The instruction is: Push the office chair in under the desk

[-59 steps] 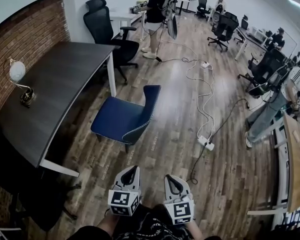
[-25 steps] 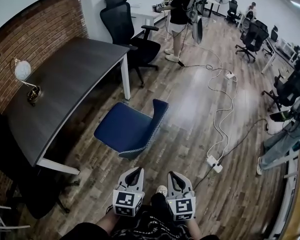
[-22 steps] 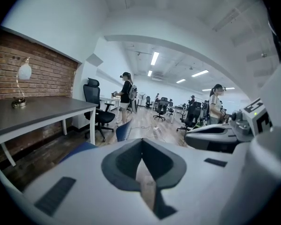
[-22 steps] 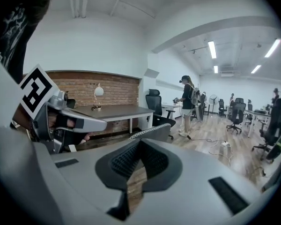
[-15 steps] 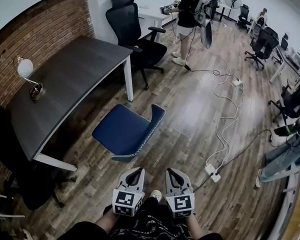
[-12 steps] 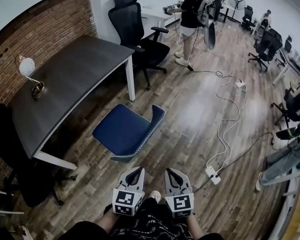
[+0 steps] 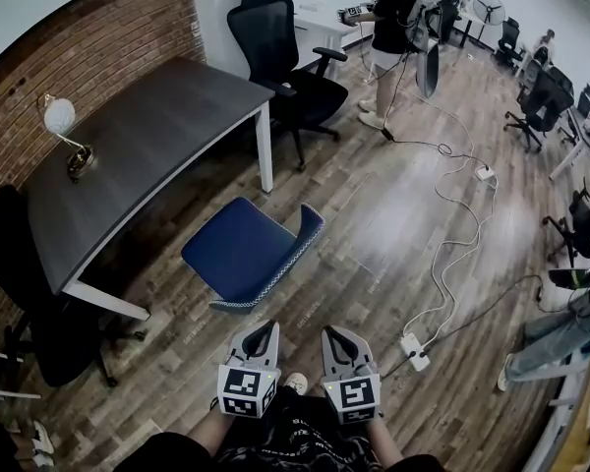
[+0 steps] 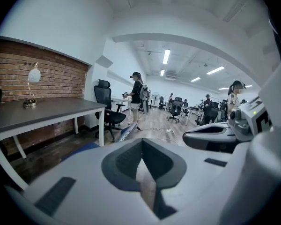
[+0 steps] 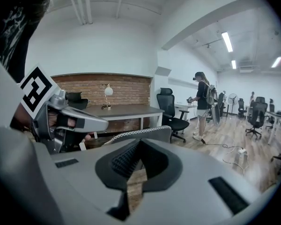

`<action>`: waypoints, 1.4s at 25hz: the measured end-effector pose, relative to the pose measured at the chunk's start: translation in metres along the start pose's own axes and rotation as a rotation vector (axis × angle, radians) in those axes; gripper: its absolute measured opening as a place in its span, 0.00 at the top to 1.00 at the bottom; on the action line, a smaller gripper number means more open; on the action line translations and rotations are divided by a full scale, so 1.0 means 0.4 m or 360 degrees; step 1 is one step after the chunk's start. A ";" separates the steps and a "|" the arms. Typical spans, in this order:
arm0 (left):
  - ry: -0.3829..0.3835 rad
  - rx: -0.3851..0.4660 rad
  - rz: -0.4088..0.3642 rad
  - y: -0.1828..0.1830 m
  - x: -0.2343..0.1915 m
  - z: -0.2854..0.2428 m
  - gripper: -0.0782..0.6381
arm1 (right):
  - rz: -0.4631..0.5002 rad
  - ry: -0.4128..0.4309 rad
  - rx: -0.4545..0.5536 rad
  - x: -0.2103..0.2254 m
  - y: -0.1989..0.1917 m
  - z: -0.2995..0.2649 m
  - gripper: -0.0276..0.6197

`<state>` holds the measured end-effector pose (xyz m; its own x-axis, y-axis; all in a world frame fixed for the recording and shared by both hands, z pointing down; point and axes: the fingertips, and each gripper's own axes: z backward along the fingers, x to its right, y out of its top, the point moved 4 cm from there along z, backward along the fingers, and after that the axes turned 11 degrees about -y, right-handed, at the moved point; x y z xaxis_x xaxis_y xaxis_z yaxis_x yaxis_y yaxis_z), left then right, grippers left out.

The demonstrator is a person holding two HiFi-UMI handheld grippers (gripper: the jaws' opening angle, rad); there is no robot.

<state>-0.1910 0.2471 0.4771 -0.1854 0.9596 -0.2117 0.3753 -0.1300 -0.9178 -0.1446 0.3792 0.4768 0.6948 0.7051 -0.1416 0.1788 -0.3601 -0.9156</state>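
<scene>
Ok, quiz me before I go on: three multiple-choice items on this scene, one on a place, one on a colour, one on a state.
1. The chair nearest the person stands:
A. tucked under the desk
B. out in front of the desk, not under it
C. on top of the desk

2. That chair's seat is:
A. red
B. green
C. blue

3. The left gripper and right gripper are:
A. both shut, with nothing held
B. both wide open
C. both shut on the chair

Answers:
1. B, the whole seat shows, apart from the desk's edge.
2. C, the head view shows a blue seat and back.
3. A, each gripper view shows its jaws together with nothing between them, and both are short of the chair.
</scene>
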 end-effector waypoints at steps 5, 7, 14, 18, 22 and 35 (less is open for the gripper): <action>0.0072 0.0005 -0.0004 0.018 -0.037 -0.019 0.88 | 0.0040 0.0035 -0.0025 0.012 0.002 -0.030 0.95; 0.0099 0.0001 0.0011 0.024 -0.064 -0.029 0.88 | 0.0039 0.0057 -0.0027 0.010 0.009 -0.047 0.95; 0.0134 -0.0083 0.0000 0.029 -0.114 -0.113 0.88 | -0.0006 0.0104 -0.0047 0.057 0.016 -0.124 0.95; 0.0122 -0.0146 -0.0002 0.034 -0.134 -0.158 0.88 | -0.0001 0.0123 -0.0062 0.086 0.035 -0.182 0.95; 0.0156 -0.0272 0.0019 0.038 -0.178 -0.189 0.88 | 0.0030 0.0161 -0.0061 0.086 0.057 -0.242 0.95; -0.0019 -0.0372 0.0041 0.057 -0.252 -0.274 0.88 | 0.0164 0.0247 -0.0125 0.088 0.089 -0.388 0.95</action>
<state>-0.0643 0.1748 0.5144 -0.1832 0.9535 -0.2392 0.5798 -0.0917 -0.8096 -0.0056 0.2962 0.4978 0.8103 0.5615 -0.1674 0.1509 -0.4761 -0.8664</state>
